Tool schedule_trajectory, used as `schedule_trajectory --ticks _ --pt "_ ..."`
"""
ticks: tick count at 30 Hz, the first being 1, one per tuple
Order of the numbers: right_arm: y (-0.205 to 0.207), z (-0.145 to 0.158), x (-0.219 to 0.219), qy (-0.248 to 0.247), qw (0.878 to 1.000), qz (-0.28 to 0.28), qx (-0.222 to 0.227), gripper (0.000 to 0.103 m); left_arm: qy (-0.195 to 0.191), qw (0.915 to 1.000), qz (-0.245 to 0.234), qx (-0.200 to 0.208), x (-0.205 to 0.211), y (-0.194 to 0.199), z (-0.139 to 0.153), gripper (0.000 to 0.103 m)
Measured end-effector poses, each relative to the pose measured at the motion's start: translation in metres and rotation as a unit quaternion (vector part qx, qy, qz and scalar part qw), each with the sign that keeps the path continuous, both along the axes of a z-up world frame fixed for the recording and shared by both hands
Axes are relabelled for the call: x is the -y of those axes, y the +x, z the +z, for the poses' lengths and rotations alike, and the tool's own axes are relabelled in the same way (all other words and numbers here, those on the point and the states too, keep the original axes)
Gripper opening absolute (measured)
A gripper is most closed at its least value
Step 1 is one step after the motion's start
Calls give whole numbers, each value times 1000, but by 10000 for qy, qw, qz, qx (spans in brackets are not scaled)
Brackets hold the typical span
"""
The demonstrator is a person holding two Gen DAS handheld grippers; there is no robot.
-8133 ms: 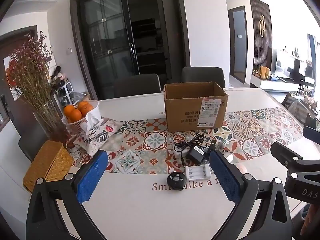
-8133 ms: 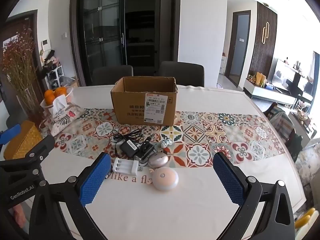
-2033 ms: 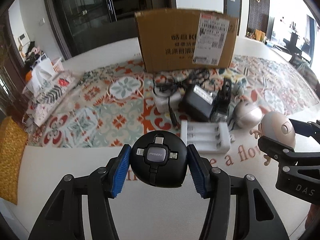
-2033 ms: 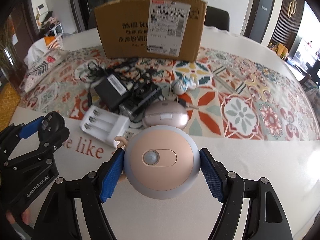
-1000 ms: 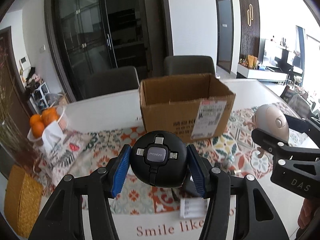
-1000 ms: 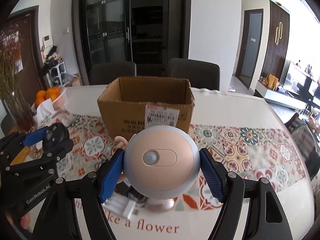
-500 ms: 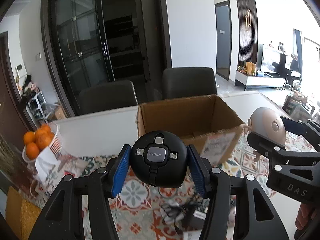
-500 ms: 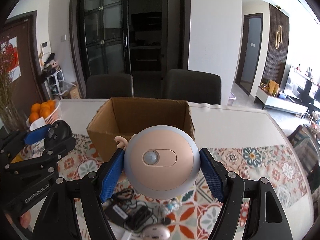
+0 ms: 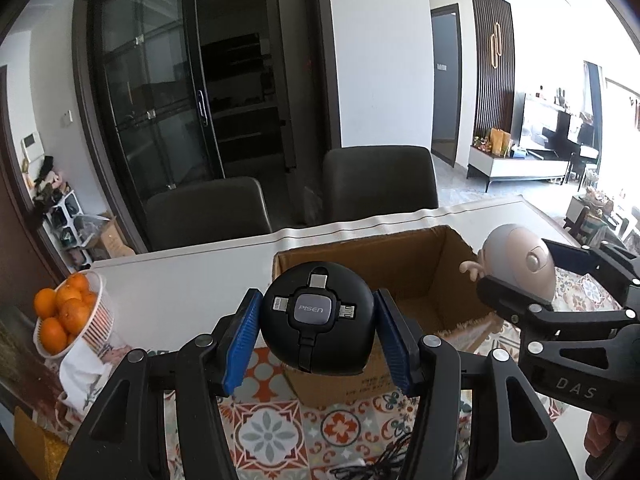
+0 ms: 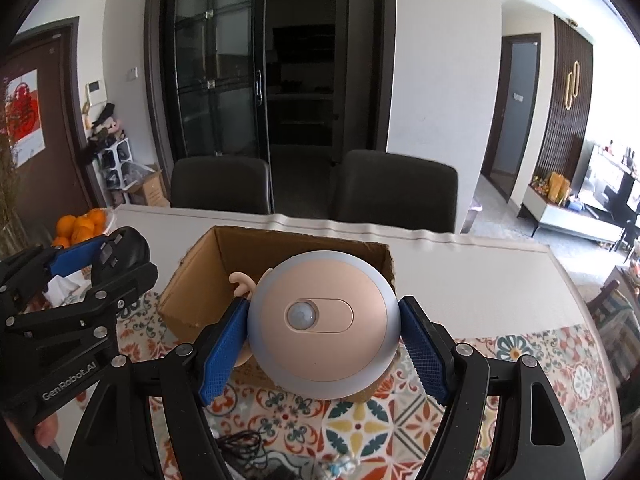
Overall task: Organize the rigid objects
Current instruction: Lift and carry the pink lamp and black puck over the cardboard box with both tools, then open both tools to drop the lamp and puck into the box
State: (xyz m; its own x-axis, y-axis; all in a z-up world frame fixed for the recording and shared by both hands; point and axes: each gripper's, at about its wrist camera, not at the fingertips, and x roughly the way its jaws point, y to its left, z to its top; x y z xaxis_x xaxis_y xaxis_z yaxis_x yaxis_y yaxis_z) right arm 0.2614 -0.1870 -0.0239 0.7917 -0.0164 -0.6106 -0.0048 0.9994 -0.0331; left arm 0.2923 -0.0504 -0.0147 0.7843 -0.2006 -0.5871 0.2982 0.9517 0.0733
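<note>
My left gripper (image 9: 318, 338) is shut on a round black PISEN cable hub (image 9: 318, 318) and holds it above the near left corner of an open cardboard box (image 9: 404, 276). My right gripper (image 10: 322, 340) is shut on a round pink sensor light (image 10: 322, 322) with a grey rim, held over the box (image 10: 208, 280). The light (image 9: 518, 270) also shows at the right of the left wrist view. The left gripper with the black hub (image 10: 120, 256) shows at the left of the right wrist view. As far as it shows, the box holds nothing.
The box stands on a patterned tile runner (image 9: 272, 432) on a white table (image 10: 472, 280). A black cable (image 10: 240, 446) lies on the runner below the grippers. A basket of oranges (image 9: 66, 316) stands at the left. Two dark chairs (image 10: 396, 192) stand behind the table.
Both grippers have risen and moved forward with their objects, from the table's front to above the box. The box now sits lower and closer in both views.
</note>
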Motion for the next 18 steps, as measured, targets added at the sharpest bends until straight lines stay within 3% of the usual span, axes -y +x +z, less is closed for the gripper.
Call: schedule_trajectory --ticks 18 --pt "79 -40 19 19 9956 110 -935 75 257 9950 -106 -963 27 70 -41 55"
